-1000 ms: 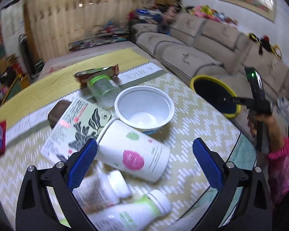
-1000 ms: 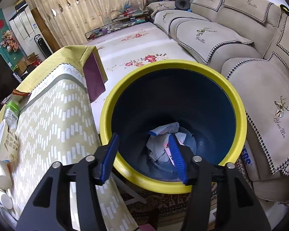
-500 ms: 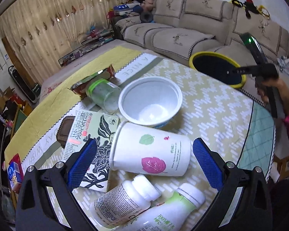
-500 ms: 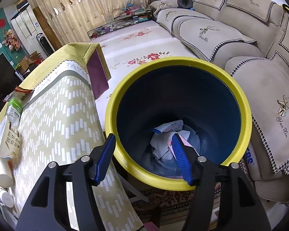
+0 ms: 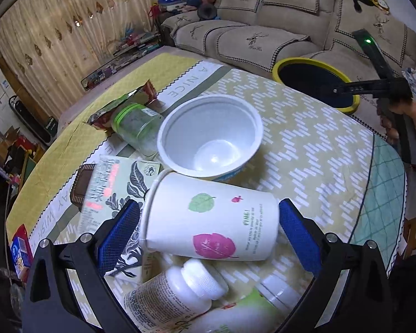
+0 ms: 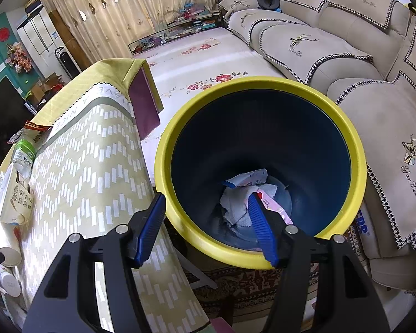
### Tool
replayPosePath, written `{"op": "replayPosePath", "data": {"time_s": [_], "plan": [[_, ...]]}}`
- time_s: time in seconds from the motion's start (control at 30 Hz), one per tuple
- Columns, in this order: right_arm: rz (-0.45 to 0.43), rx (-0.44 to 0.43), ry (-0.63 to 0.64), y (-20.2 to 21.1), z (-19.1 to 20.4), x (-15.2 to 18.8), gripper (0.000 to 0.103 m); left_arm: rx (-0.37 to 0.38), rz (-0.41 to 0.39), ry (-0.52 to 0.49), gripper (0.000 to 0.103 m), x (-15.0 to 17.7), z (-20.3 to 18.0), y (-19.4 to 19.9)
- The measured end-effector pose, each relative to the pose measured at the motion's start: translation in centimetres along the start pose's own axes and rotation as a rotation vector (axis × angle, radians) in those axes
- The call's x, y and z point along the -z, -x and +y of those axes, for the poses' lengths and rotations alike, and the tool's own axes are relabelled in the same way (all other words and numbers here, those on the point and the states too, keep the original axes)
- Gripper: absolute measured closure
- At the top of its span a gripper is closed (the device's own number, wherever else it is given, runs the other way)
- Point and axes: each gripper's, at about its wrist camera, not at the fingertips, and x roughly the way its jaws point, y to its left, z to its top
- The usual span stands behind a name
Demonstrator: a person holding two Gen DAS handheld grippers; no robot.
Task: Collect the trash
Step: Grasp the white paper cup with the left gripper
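Step in hand: the left gripper (image 5: 208, 238) is lining up on the paper cup (image 5: 210, 219), which is lying on its side low in the middle of the left wrist view; judging by the layout, this is the next piece of trash to go.
Left tongs: standing wide apart, one blue pad beside the cup's rim end and one beside its base end, neither visibly pressing on it.
Right tongs: the right gripper (image 6: 205, 230) is hanging over the near rim of the bin (image 6: 355, 163), jaws apart and nothing between them.
Trash already in: crumpled paper (image 6: 235, 205) and a wrapper are lying at the bottom of the bin, lower middle of the right wrist view.
Next move: it probably calls for closing on the cup gently, since thin paper walls crush easily, then lifting it clear and carrying it to the bin at the upper right.
In the way: a white bowl (image 5: 208, 136) is touching the cup from above, and two white bottles (image 5: 180, 294) are lying just below it; either could be nudged.
Also around: a green-lidded jar (image 5: 136, 125), a printed carton (image 5: 108, 183) and a snack wrapper (image 5: 122, 102) are waiting at the left.
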Motion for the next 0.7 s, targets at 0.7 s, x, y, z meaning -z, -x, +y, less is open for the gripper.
{"op": "replayPosePath", "data": {"time_s": [0.7], "plan": [[-0.046,-0.077,-0.003,2.6,-0.2,0.3,0.044,0.011,-0.140,0.113,0.017,-2.0,-0.7,7.8]]}}
